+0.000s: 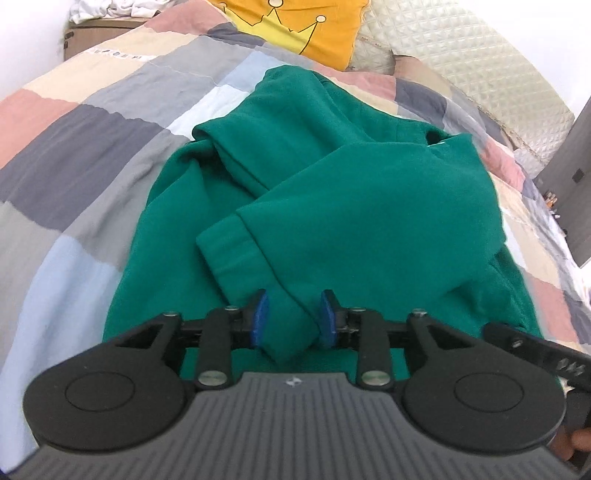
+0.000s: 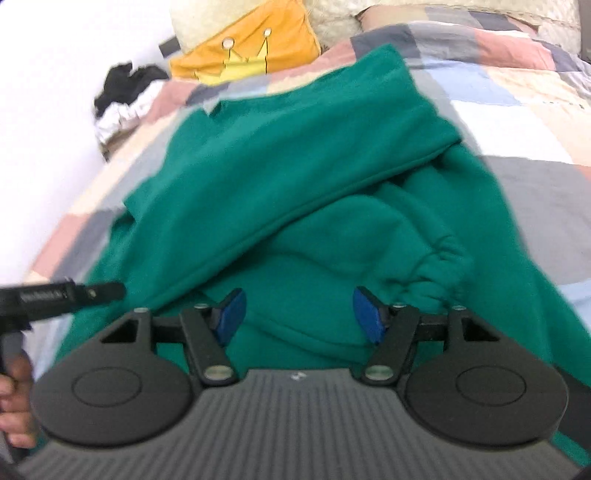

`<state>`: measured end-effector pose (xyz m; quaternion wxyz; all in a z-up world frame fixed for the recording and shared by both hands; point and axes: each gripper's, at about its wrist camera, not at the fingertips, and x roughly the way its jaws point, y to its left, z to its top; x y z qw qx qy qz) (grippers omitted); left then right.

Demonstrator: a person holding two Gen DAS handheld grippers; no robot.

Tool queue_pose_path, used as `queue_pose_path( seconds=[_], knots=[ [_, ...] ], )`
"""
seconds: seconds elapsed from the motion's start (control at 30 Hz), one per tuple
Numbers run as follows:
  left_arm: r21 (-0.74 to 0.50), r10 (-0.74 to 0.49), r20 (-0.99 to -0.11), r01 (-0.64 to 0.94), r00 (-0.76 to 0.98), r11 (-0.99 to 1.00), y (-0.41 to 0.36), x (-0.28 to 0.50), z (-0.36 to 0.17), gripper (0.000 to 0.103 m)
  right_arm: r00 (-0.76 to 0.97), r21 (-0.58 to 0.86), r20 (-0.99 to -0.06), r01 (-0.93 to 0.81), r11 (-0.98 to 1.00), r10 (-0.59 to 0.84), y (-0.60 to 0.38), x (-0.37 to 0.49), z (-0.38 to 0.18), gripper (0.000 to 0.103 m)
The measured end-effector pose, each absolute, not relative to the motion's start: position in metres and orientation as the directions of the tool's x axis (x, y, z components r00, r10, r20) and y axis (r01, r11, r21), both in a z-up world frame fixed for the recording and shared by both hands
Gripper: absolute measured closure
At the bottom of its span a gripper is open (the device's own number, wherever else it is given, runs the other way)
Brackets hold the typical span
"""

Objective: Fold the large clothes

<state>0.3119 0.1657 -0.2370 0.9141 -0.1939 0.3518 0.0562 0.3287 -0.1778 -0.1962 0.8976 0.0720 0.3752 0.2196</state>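
In the left wrist view, the green fleece sweatshirt point(image 1: 332, 192) is seen on the patchwork-quilted bed point(image 1: 74, 147), sleeves already crossed, a fabric fold pinched by the left hand-held gripper point(image 1: 294, 317); in the right wrist view, the right hand-held gripper point(image 2: 298, 314) is held part-open astride the hem, the body fold remaining.

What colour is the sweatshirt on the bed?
Green sweatshirt, clearest in the left wrist view.

no word or number can be read in either view. the grey ribbed plastic gripper housing point(image 1: 295, 424) carries a small pale logo mark at its front edge, too small to make out. the black bar of the other gripper point(image 2: 55, 295) bears a line of pale print, perhaps a brand name, blurred past reading. the orange-yellow cushion point(image 1: 295, 22) shows only a drawn crown, no lettering.
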Motion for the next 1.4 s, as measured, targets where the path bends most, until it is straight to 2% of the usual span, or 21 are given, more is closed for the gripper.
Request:
queue_pose_path(
  seconds=[0.07, 0.2, 0.3, 0.4, 0.57, 0.63, 0.8, 1.03, 1.27, 1.4],
  knots=[
    [-0.311, -0.028, -0.66, -0.239, 0.751, 0.92, 0.164, 0.301, -0.231, 0.059, 0.652, 0.29, -0.631, -0.303, 0.908, 0.42, -0.196, 0.32, -0.184, 0.035],
    [-0.318, -0.011, -0.649, -0.259, 0.761, 0.912, 0.165, 0.274, -0.217, 0.044, 0.683, 0.317, -0.63, -0.209, 0.925, 0.37, -0.242, 0.303, -0.174, 0.035],
    [-0.321, 0.023, -0.651, -0.303, 0.759, 0.898, 0.172, 0.25, -0.21, 0.038, 0.687, 0.293, -0.686, -0.039, 0.955, 0.239, -0.281, 0.294, -0.178, 0.031],
    [-0.322, 0.06, -0.676, -0.367, 0.735, 0.873, 0.184, 0.229, -0.205, 0.034, 0.667, 0.309, -0.731, 0.137, 0.941, 0.143, -0.318, 0.29, -0.188, 0.029],
    [-0.355, 0.103, -0.716, -0.487, 0.69, 0.798, 0.205, 0.195, -0.201, 0.033, 0.616, 0.425, -0.773, 0.323, 0.846, 0.153, -0.366, 0.29, -0.208, 0.028],
    [-0.376, 0.098, -0.72, -0.505, 0.687, 0.776, 0.21, 0.184, -0.199, 0.033, 0.601, 0.449, -0.782, 0.36, 0.818, 0.165, -0.374, 0.289, -0.216, 0.021],
    [-0.408, 0.064, -0.74, -0.522, 0.669, 0.749, 0.213, 0.177, -0.202, 0.031, 0.56, 0.454, -0.805, 0.372, 0.81, 0.194, -0.377, 0.289, -0.228, 0.02],
    [-0.369, 0.039, -0.802, -0.545, 0.597, 0.753, 0.207, 0.193, -0.226, 0.03, 0.548, 0.488, -0.803, 0.379, 0.787, 0.234, -0.382, 0.284, -0.235, 0.019],
    [-0.343, 0.028, -0.835, -0.559, 0.55, 0.754, 0.209, 0.204, -0.241, 0.03, 0.545, 0.623, -0.744, 0.357, 0.696, 0.387, -0.38, 0.282, -0.24, 0.017],
    [-0.346, -0.007, -0.844, -0.534, 0.537, 0.771, 0.203, 0.207, -0.244, 0.03, 0.55, 0.659, -0.72, 0.349, 0.666, 0.424, -0.378, 0.28, -0.241, 0.017]
  ],
)
